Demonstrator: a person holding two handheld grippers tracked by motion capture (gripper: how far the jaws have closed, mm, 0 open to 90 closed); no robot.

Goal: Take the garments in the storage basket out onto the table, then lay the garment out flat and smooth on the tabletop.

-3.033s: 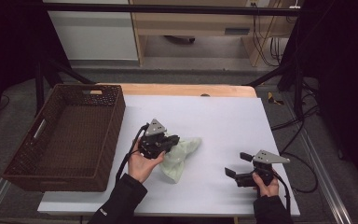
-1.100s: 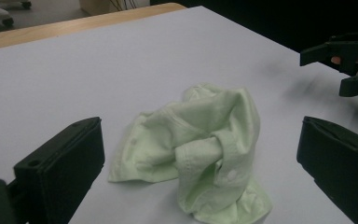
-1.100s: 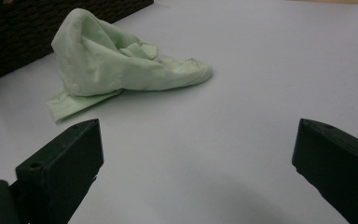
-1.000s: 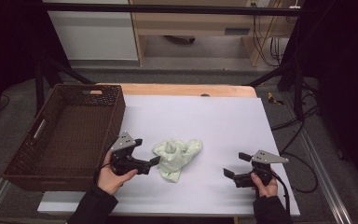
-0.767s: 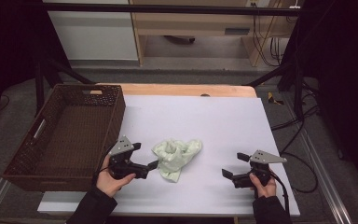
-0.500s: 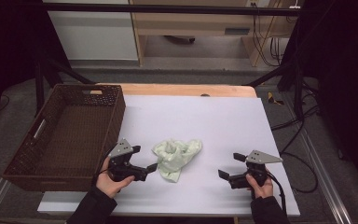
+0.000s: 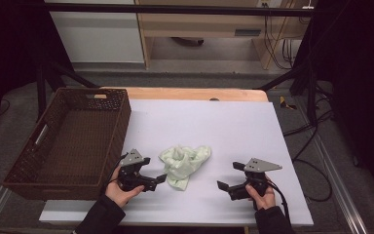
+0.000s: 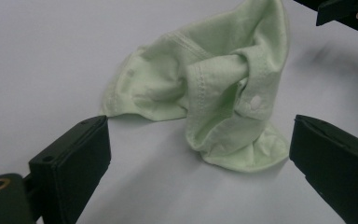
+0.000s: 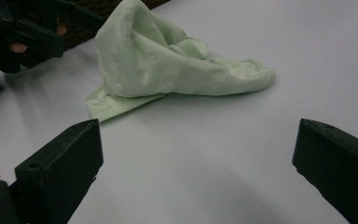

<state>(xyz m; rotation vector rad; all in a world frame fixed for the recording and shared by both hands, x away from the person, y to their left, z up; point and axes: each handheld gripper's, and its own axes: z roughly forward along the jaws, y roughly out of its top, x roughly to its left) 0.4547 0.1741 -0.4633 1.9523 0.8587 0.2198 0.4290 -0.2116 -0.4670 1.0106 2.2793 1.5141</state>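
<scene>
Crumpled pale green shirt point(image 7: 184, 165) lies loose on white table point(image 7: 224, 126), near front edge, between both grippers. Left gripper point(image 7: 148, 181) just left of shirt, fingers apart, empty, aimed at cloth. Right gripper point(image 7: 228, 179) farther right, apart from shirt, fingers spread, empty. Brown wicker basket point(image 7: 108, 146) sits at table's left edge, beside left hand point(image 7: 121, 191).

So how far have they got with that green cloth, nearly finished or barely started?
Barely started, it seems. Nothing looks done: the pale green cloth lies crumpled on the white table, and the wicker basket beside it has nothing in it. In hand: the left gripper and right gripper sit open on either side of the cloth, touching nothing. Grasping it, and whatever follows, is left.
</scene>
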